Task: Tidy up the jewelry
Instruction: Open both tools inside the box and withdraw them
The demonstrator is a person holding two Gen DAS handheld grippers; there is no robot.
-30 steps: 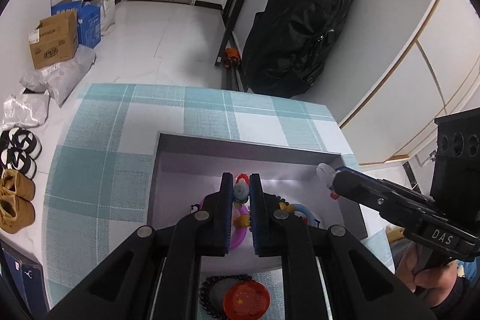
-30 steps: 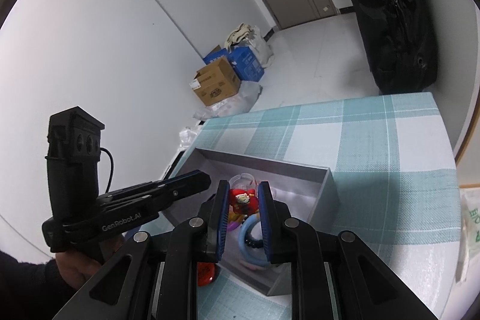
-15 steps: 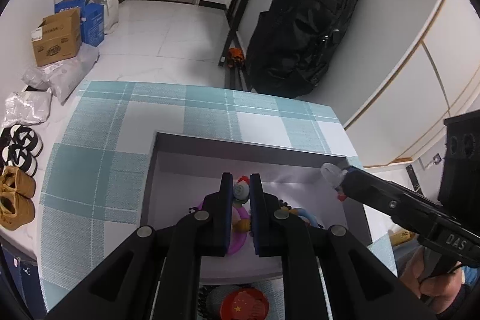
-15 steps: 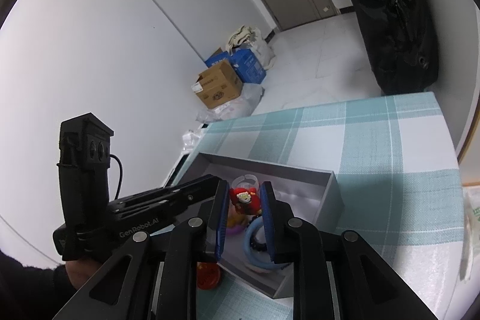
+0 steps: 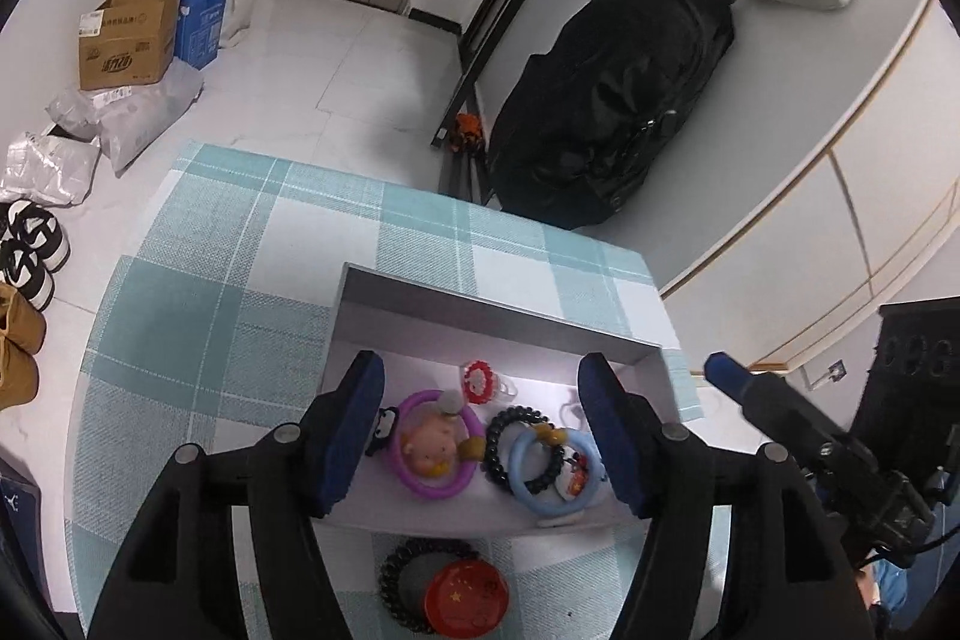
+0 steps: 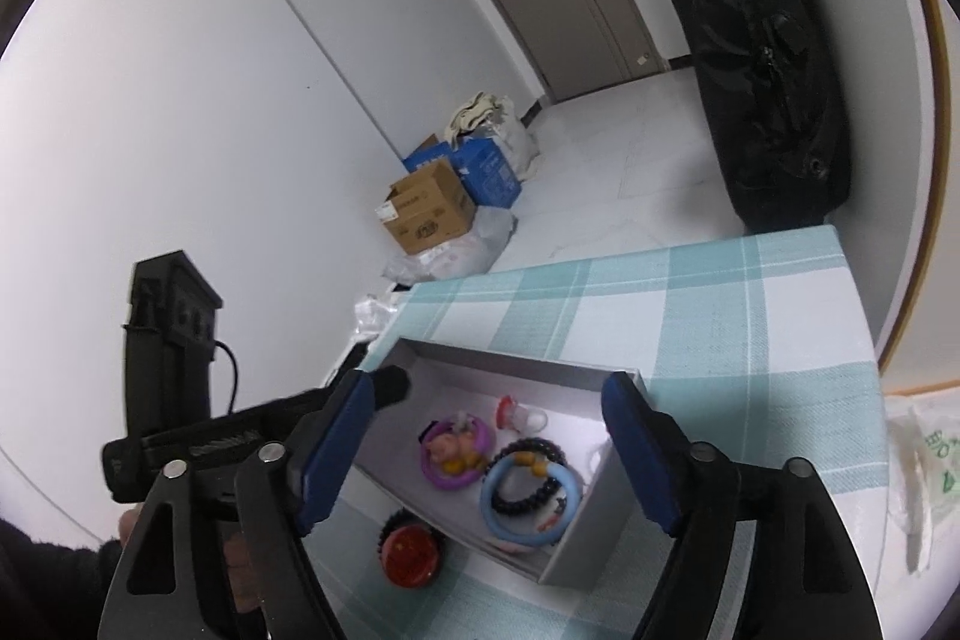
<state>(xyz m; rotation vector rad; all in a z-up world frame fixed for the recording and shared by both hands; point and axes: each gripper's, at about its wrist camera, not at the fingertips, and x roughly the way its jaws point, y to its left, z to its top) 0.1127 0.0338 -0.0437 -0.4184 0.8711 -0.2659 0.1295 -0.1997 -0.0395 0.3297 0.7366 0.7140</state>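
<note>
Jewelry sits in the grey box (image 5: 480, 307) on my teal-checked tablecloth (image 5: 198, 340): a purple ring (image 5: 435, 445) with a small doll figure inside it, a black bead bracelet (image 5: 510, 445), a light blue ring (image 5: 549, 469) overlapping the beads, and a red-and-white charm (image 5: 477, 381) nearer the far wall of the box. Outside the box, just in front of its near wall, I see a black coil hair tie (image 5: 399, 589) touching a round red badge (image 5: 465, 601).

My left gripper (image 5: 483, 427) hangs over the box with its jaws spread; they have just been opening, and nothing is pinched between them, the purple ring and beads lying below the gap. My right gripper (image 6: 486, 451) is likewise spread wide after just opening, with nothing held, its blue pads apart above the same box. In the left view the right gripper comes in from the right edge, beside the box's right wall. In the right view the left tool shows at the left, gripped by a hand (image 6: 234, 562) in a dark sleeve.

Beyond the table I see a black bag (image 5: 606, 100), cardboard boxes (image 5: 129, 40) and shoes (image 5: 27, 256) on the floor.
</note>
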